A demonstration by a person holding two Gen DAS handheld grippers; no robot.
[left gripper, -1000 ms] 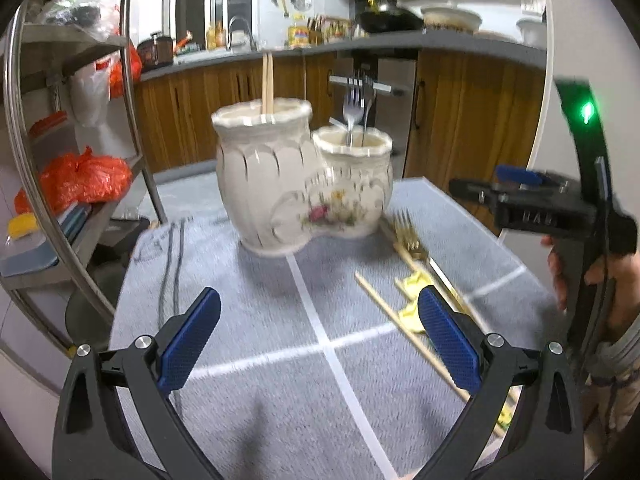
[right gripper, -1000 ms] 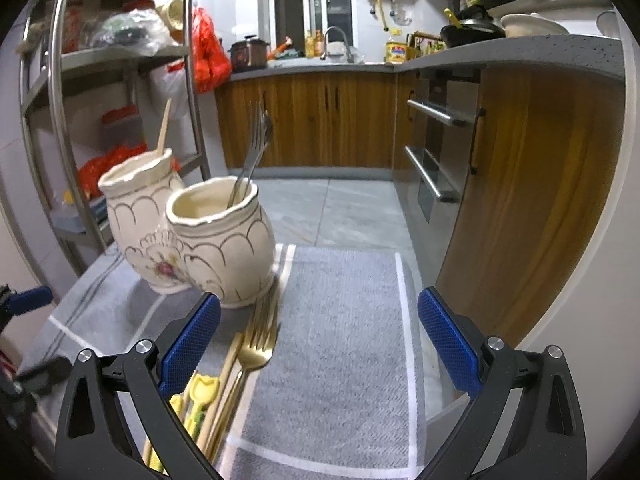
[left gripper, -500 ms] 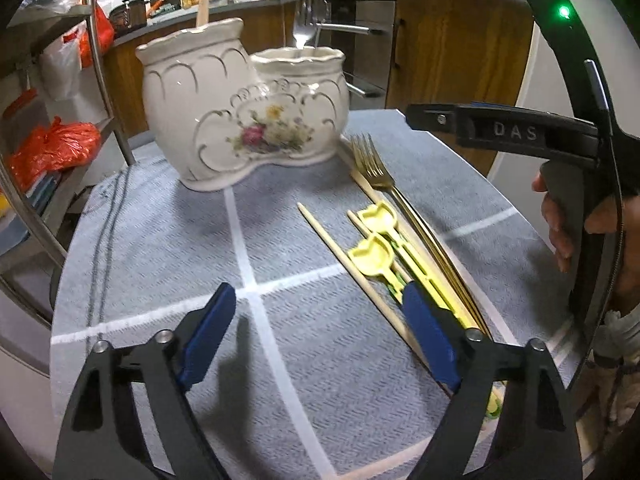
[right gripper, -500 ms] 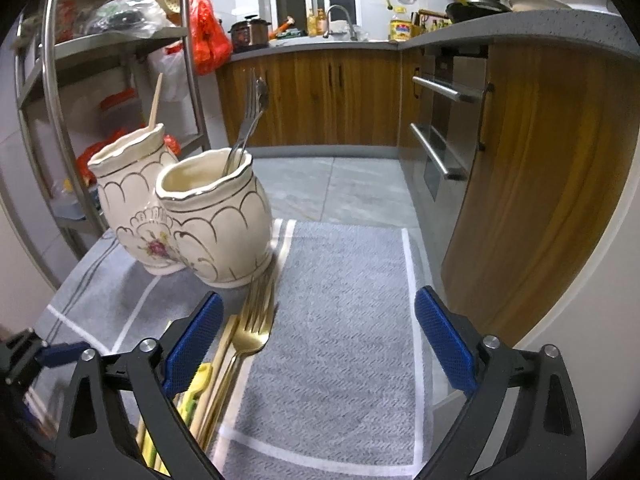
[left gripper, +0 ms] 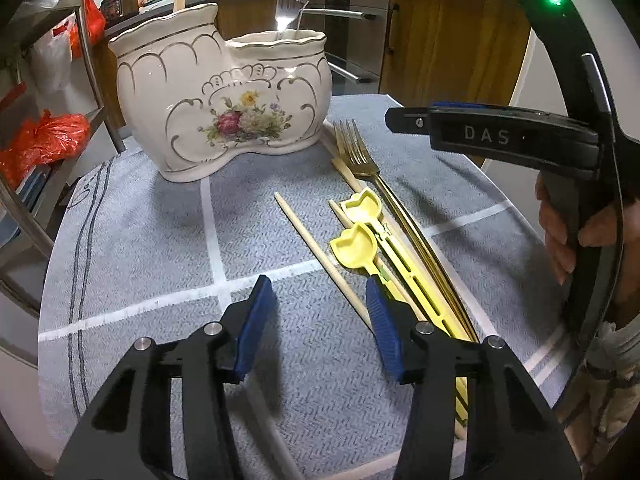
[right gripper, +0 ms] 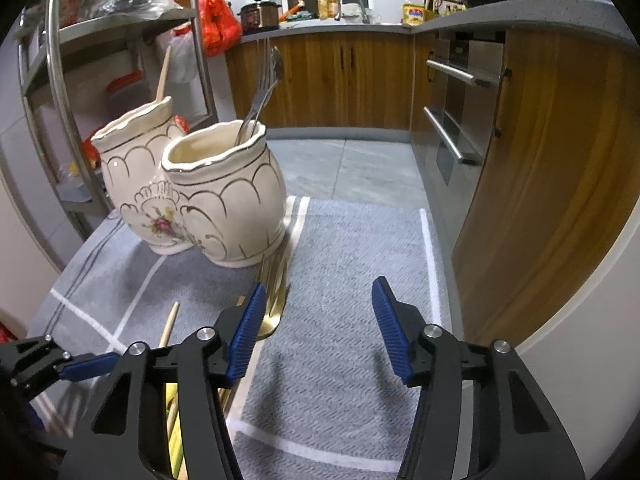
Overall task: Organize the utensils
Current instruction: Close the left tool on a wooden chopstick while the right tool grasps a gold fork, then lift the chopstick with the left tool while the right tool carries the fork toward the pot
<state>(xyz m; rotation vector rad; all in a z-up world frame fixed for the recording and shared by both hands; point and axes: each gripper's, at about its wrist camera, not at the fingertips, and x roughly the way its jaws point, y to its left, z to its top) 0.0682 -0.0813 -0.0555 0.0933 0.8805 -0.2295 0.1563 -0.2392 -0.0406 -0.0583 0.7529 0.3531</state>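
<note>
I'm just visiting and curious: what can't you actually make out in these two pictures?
- Left wrist view: the yellow spoons' handle ends, behind the left gripper.
- Right wrist view: the gold fork's handle, behind the right gripper.
- Both views: the wooden stick's lower part, inside the ceramic holder.

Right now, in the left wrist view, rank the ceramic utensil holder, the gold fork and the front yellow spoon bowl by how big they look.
1. ceramic utensil holder, clearly largest.
2. gold fork, long but thin, its handle partly hidden.
3. front yellow spoon bowl, smallest.
</note>
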